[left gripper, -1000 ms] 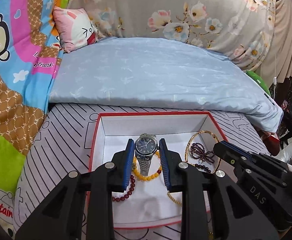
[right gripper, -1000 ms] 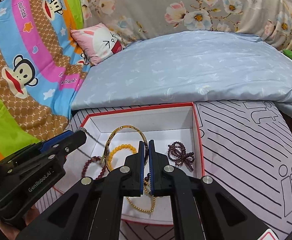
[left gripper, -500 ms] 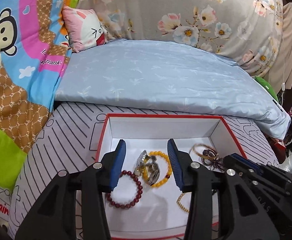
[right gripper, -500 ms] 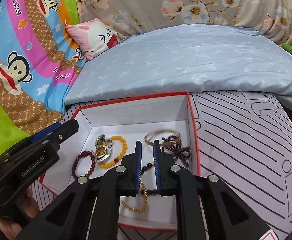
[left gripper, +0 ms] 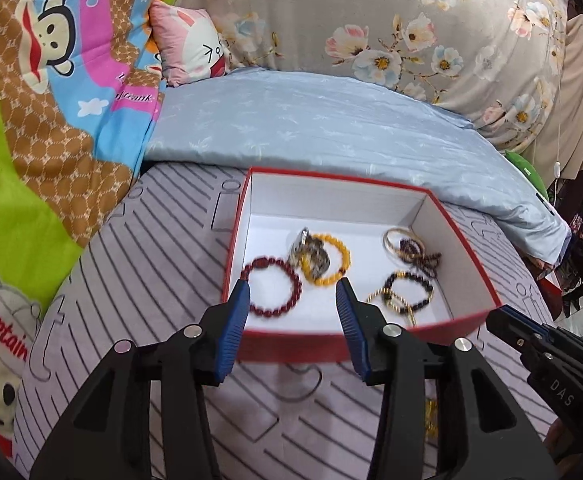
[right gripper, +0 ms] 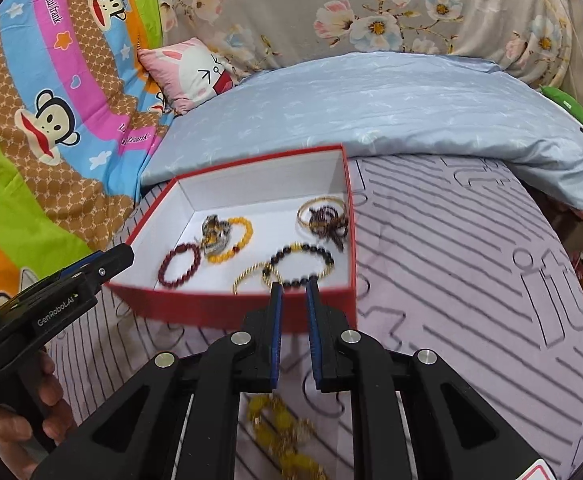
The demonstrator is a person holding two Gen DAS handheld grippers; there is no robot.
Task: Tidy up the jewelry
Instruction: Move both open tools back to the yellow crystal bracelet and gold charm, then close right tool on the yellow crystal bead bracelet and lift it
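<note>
Left wrist view shows the left gripper (left gripper: 291, 304) hanging over the near wall of the red box (left gripper: 291, 344), its blue pads spread apart with nothing between them; the jaws have just been opening. Just ahead of its left pad lies a dark red bead bracelet (left gripper: 272, 287), and beyond that the watch (left gripper: 311, 254) rests on a yellow bead bracelet (left gripper: 329, 258). Ahead of its right pad sit a black bead bracelet (left gripper: 409, 291) and a gold chain (left gripper: 391, 300). A gold bangle (left gripper: 401, 240) lies in the far right corner. The right gripper (right gripper: 292, 290) hovers at the box's near edge, its pads slightly parted and empty, also just opened a little. Below it, on the striped bed cover (right gripper: 471, 280), lies blurred yellow jewelry (right gripper: 283, 436).
</note>
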